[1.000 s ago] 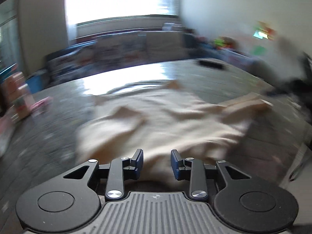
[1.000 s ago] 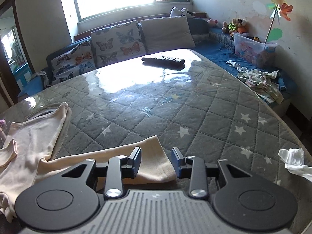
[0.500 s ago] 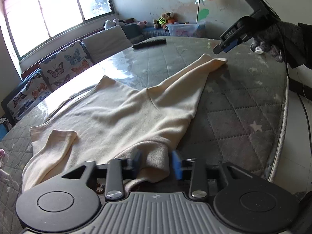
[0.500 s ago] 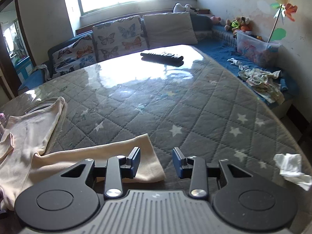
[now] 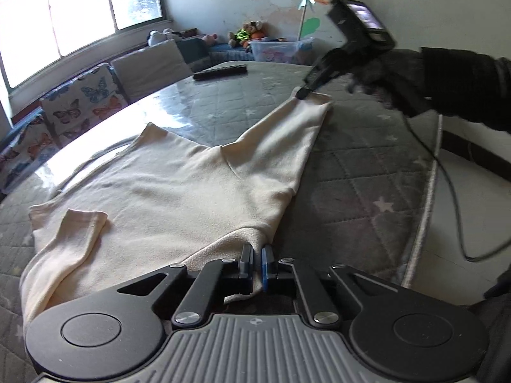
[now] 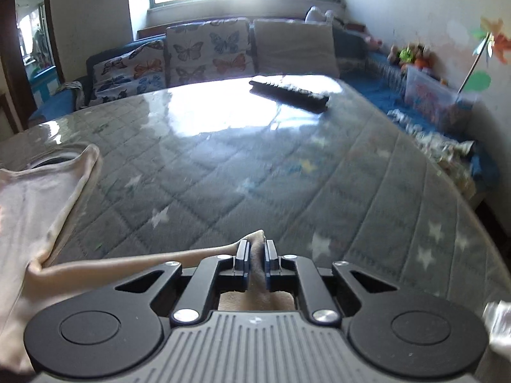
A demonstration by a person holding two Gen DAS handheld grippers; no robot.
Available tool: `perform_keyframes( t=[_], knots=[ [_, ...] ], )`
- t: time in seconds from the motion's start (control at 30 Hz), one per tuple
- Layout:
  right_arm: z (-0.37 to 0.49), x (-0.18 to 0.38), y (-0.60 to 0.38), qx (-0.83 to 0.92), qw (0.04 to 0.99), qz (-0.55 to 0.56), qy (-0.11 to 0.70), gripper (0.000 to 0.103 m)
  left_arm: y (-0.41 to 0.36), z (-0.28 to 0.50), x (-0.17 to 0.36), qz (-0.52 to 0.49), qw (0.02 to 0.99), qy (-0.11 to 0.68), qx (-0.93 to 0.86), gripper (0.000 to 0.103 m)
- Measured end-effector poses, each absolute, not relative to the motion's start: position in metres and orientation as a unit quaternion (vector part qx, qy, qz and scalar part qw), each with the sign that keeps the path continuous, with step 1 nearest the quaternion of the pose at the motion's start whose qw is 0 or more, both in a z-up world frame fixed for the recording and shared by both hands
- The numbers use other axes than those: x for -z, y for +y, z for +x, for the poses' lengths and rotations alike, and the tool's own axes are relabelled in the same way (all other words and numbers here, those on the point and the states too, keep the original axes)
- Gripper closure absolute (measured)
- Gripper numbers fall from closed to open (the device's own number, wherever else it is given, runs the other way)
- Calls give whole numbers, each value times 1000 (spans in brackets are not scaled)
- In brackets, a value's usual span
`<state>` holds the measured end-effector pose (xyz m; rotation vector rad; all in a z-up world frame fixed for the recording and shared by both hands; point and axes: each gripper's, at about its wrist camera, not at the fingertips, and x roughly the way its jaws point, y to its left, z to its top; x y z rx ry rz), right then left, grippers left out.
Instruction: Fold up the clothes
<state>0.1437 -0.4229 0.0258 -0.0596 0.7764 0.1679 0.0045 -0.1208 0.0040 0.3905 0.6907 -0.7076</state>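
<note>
A cream long-sleeved top (image 5: 179, 191) lies spread on the grey quilted mattress (image 5: 367, 175). My left gripper (image 5: 257, 265) is shut on the near edge of the top. One sleeve stretches far right to its cuff (image 5: 314, 102). My right gripper (image 5: 303, 92), held by a gloved hand, is pinched on that cuff. In the right wrist view my right gripper (image 6: 256, 261) is shut on the cuff (image 6: 255, 245), and the sleeve (image 6: 134, 260) trails left toward the body of the top (image 6: 35, 198). The other sleeve (image 5: 76, 236) lies folded over the top at the left.
A black remote (image 5: 220, 71) lies at the far side of the mattress and shows in the right wrist view (image 6: 289, 94). Butterfly-print cushions (image 6: 207, 54) line the sofa beyond. The mattress edge (image 5: 424, 210) drops off at the right, with a cable (image 5: 456, 198) hanging there.
Both grippers have closed: the left on the top's near edge, the right on the sleeve cuff. The left view swung round over the spread top.
</note>
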Motion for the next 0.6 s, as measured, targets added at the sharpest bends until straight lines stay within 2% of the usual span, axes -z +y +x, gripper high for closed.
perform_keyframes(
  t=[0.17, 0.4, 0.53, 0.6],
  knots=[
    [159, -18, -412, -71, 924, -56, 372, 95, -124, 8, 3, 180, 854, 344, 347, 97],
    [156, -28, -410, -79, 925, -58, 367, 74, -105, 14, -18, 152, 871, 324, 336, 91],
    [144, -44, -395, -117, 925, -52, 359, 65, -90, 27, -31, 151, 896, 301, 289, 69],
    [137, -49, -380, -145, 921, -56, 356, 61, -82, 45, -31, 147, 908, 302, 252, 67]
  ],
)
